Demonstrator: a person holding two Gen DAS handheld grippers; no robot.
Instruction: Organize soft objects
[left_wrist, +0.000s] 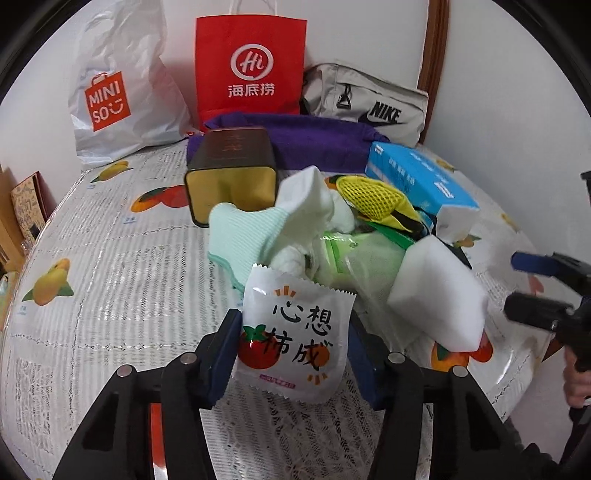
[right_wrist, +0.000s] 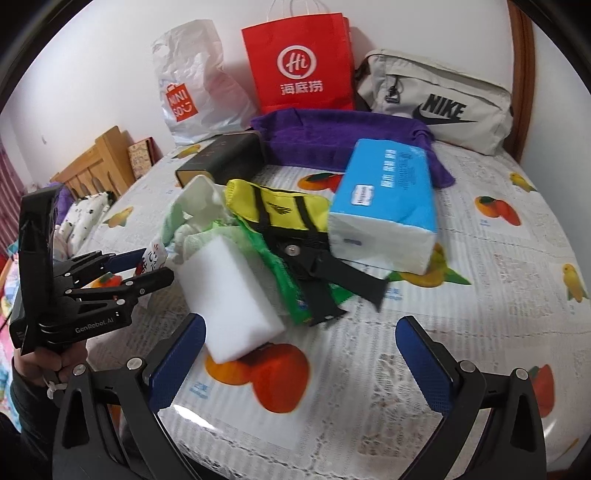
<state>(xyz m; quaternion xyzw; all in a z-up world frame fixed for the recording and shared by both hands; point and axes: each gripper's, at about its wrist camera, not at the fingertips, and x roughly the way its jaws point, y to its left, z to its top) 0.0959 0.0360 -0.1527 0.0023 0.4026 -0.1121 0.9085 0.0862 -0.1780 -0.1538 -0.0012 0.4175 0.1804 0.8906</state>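
My left gripper (left_wrist: 293, 334) is shut on a white tissue packet (left_wrist: 295, 332) printed with persimmons, at the near side of the pile. The same gripper shows in the right wrist view (right_wrist: 147, 267) at the left. The pile holds a mint sock (left_wrist: 255, 232), a white sponge block (right_wrist: 229, 295), a green plastic packet (right_wrist: 284, 273), a yellow mesh pouch (right_wrist: 280, 206) with black straps and a blue tissue pack (right_wrist: 388, 206). My right gripper (right_wrist: 301, 360) is open and empty, just in front of the sponge block. It shows at the right edge of the left wrist view (left_wrist: 535, 284).
A purple towel (right_wrist: 332, 136) and a dark box (left_wrist: 232, 166) lie behind the pile. A Miniso bag (left_wrist: 118, 81), a red paper bag (left_wrist: 251, 66) and a Nike bag (right_wrist: 436, 103) stand against the wall. The round table (right_wrist: 480, 295) has a fruit-print cover.
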